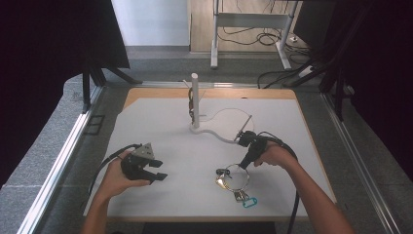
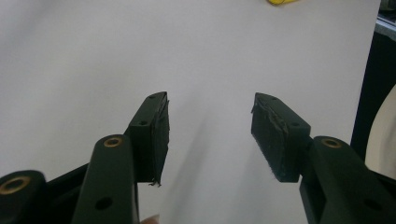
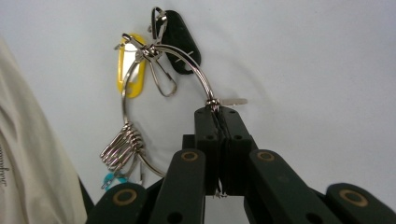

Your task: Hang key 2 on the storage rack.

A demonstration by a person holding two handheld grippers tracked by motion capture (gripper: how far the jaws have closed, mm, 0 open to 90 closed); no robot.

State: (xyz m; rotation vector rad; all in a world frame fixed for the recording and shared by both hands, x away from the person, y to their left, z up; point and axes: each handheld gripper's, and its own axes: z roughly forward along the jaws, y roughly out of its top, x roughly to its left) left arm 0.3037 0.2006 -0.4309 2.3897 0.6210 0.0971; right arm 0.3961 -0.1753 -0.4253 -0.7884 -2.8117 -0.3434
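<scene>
On the white worktop [image 1: 160,204], toward its near right part, a big wire key ring [image 1: 236,176] with a bunch of tags and clips, lying flat. Clamped on the ring's wire at its far edge, the right gripper [image 1: 243,165], fingers [image 3: 208,140] pressed tight together on the thin metal, as seen close up in the right gripper view. Also clear in that view and hard to make out from above: a yellow tag [image 3: 130,70], a black tag [image 3: 180,39], a cluster of small silver clips [image 3: 121,147] threaded on the ring [image 3: 196,70], and a bit of teal tag [image 3: 112,179] at the bottom. From the high view, the teal tag [image 1: 249,202] at the near end of the bunch, just inside the worktop's front edge. Over at the near left, the left gripper [image 1: 157,170] in the person's hand, well apart from the ring, fingers [image 2: 152,135] spread wide with nothing between them, bare white surface beneath. Farther back in the high view, a white upright post [image 1: 195,100] on a curved base, with a thin cable looping beside it.
</scene>
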